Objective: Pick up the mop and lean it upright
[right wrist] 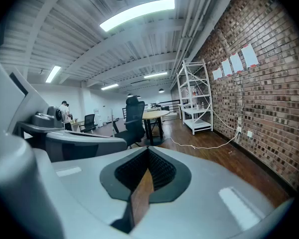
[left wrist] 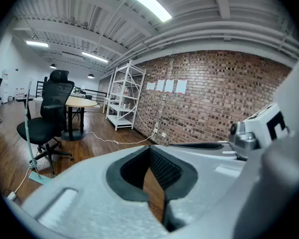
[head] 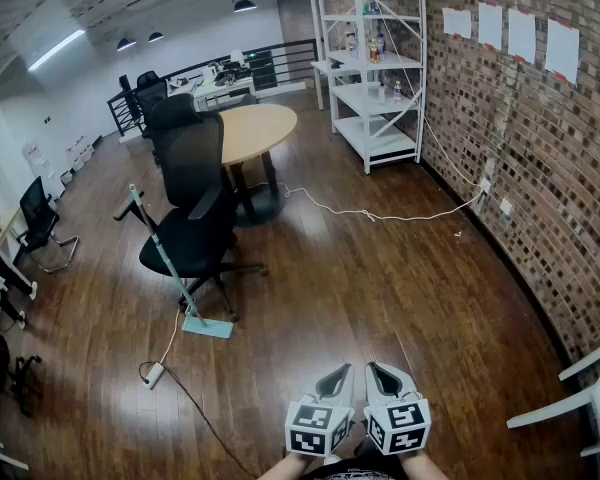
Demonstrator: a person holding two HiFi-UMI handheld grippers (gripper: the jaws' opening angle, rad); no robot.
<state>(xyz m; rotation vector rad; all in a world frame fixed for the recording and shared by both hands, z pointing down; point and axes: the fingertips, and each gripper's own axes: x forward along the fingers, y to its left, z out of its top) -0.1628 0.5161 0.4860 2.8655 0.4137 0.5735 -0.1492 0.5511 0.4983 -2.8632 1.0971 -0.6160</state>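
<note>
Wood floor (head: 380, 298) under mop (head: 207, 326) — brick wall (head: 540, 168)

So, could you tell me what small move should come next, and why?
Probably step toward the mop and open the left gripper: it and the right gripper are shut and empty, and the mop leans against the chair, far ahead.
</note>
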